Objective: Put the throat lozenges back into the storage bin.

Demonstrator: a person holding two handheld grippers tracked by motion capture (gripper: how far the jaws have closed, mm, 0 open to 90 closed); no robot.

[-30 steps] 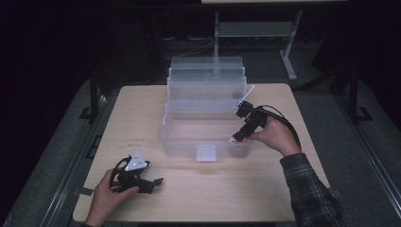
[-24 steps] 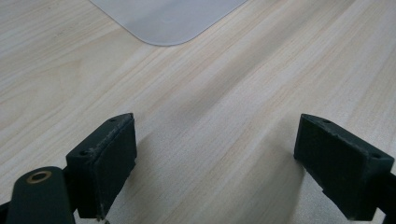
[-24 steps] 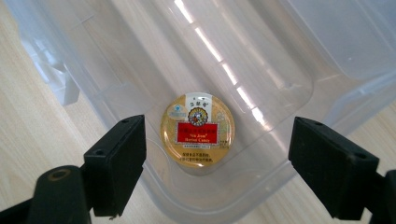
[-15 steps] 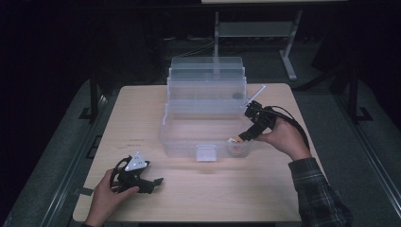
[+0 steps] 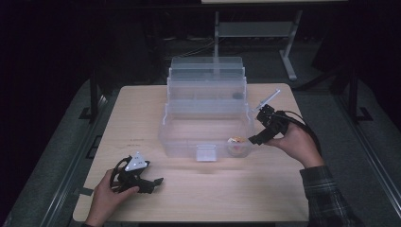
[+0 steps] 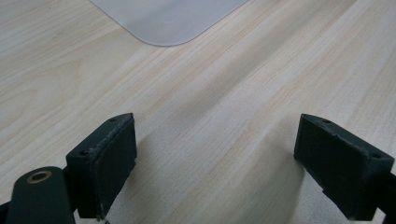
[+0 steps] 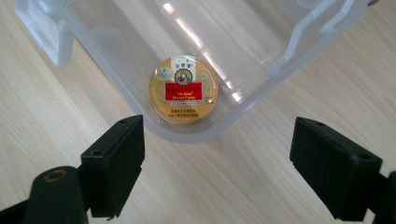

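Moved: right gripper (image 5: 253,140) is backing rightward, jaws opening, empty.
Tin (image 7: 183,89): lying inside clear box (image 5: 179,137), near-right corner.
Left gripper (image 5: 153,182): resting open on surface (image 5: 222,189).

High view overlooks table (image 5: 198,198); tool views skim it closely.

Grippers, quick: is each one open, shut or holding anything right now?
Left gripper: open, empty, over the table.
Right gripper: open, empty; its jaws have just been opening, the round tin lying in the clear box.

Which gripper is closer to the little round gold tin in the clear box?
Right. The right gripper hovers just outside the box corner where the round tin lies; the left gripper rests on the table, well away from it.
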